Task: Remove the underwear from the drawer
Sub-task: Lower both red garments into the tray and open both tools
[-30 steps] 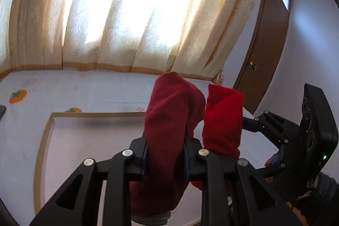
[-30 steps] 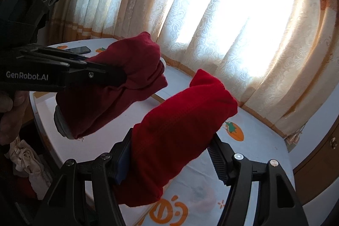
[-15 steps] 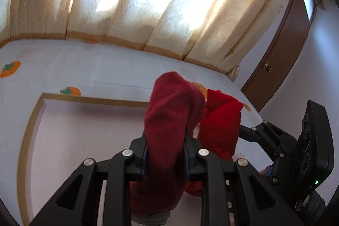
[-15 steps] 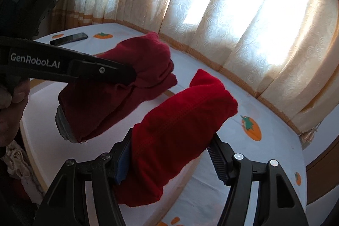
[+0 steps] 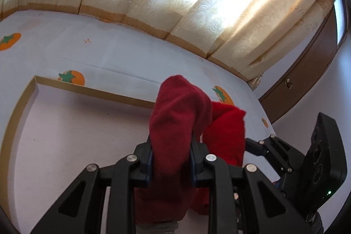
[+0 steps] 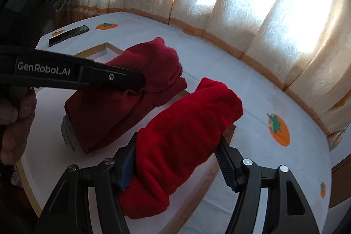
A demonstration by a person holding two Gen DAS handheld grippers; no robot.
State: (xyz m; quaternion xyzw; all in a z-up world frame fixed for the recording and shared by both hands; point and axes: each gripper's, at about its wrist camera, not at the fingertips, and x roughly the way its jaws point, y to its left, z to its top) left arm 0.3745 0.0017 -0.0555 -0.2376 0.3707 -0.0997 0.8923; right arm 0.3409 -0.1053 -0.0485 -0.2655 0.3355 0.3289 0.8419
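left tool (image 5: pixel 171 159) | now lower and tilted down, more white surface (image 5: pixel 114 54) shows under its dark red garment (image 5: pixel 175 124) || right tool (image 6: pixel 175 159) | also lower, bright red garment (image 6: pixel 186 135) closer to surface || phone (image 6: pixel 69 35) | appears farther up in right view

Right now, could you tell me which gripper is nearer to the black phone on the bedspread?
Left. The left gripper, holding dark red underwear, sits on the black phone side; the right gripper holds bright red underwear further away.
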